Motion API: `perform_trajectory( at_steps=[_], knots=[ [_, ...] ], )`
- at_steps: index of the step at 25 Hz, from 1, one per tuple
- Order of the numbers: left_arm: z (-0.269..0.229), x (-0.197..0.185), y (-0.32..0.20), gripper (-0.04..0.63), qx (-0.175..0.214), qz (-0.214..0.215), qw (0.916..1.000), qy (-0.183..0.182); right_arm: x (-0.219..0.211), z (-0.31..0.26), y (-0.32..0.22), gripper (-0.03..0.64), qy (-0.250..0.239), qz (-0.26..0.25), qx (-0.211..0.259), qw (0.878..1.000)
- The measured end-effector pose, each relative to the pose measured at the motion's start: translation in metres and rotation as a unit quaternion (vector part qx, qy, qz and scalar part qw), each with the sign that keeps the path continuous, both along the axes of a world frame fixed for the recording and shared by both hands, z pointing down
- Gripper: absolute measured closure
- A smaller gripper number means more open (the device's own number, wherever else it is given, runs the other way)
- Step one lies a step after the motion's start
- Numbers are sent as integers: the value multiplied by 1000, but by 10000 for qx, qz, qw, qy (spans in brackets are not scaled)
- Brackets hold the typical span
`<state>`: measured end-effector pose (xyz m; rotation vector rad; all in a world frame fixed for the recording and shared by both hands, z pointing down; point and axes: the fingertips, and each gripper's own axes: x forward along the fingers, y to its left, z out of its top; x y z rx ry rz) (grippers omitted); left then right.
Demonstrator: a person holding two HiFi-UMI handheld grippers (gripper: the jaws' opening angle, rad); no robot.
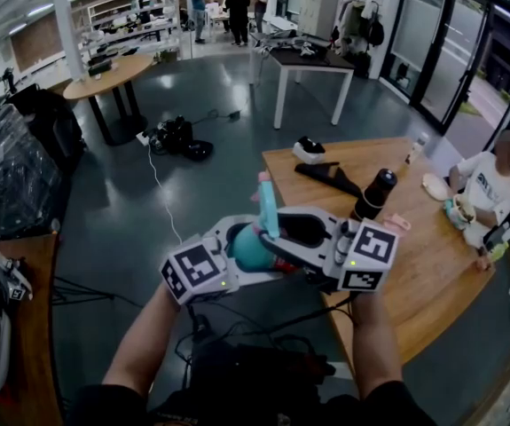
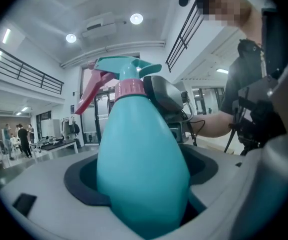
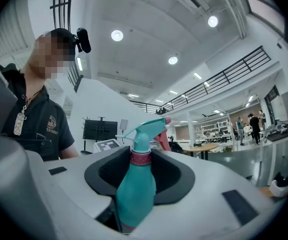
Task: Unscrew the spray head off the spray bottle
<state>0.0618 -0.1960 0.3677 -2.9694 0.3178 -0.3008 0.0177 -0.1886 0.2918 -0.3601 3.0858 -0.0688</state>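
**A:** Two hand-held grippers, one bottle, all of it up in the air. In the head view the spray bottle (image 1: 247, 248) hangs between the left hand-held gripper (image 1: 235, 254) and the right hand-held gripper (image 1: 303, 233). Its spray head (image 1: 266, 204) points up, clear of the counter (image 1: 414, 282) off to the right.

**B:** Room to move?

**A:** Plenty, I'd say. Only the person's own forearms are near. The counter edge lies off to the side, so a dropped part would likely miss it and land on the floor.

**B:** Left gripper view?

**A:** The teal belly fills the gap and the jaws are clamped on it. It looks like thin, smooth plastic: light, probably slippery, and I'd guess it gives if squeezed hard. Holding the wide body seems right for resisting the twist. The pink collar (image 2: 129, 88) and red trigger (image 2: 88, 95) stick out beyond the jaws.

**B:** And the right gripper view?

**A:** The jaws are spread wide. The dark pads (image 3: 180, 176) stand off on either side of the collar and pinch nothing. The collar looks like the stiffest part, so that's where I'd close. I'd avoid the trigger and nozzle, which could flex or snap. With open air all round, the wrist should have room to turn.
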Motion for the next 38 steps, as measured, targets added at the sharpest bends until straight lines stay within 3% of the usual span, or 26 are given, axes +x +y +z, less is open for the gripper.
perform_trajectory(
  at_steps=[5,14,25,31,38],
  knots=[
    [2,1,3,173,-36,74,10000,-5,1,2,2,476,-31,-153,35,9999],
    [6,-2,-27,173,-59,-835,9964,154,8,4,-14,471,-204,592,-1,9980],
    [13,-17,-67,173,21,-2246,9744,81,4,12,-39,471,-117,1839,-352,9822],
    [22,-19,-70,173,120,-2462,9691,-129,-4,17,-43,471,-88,1984,-491,9789],
    [22,-17,-67,173,84,-2410,9703,-172,-5,19,-45,471,22,2055,-464,9776]
  ],
)
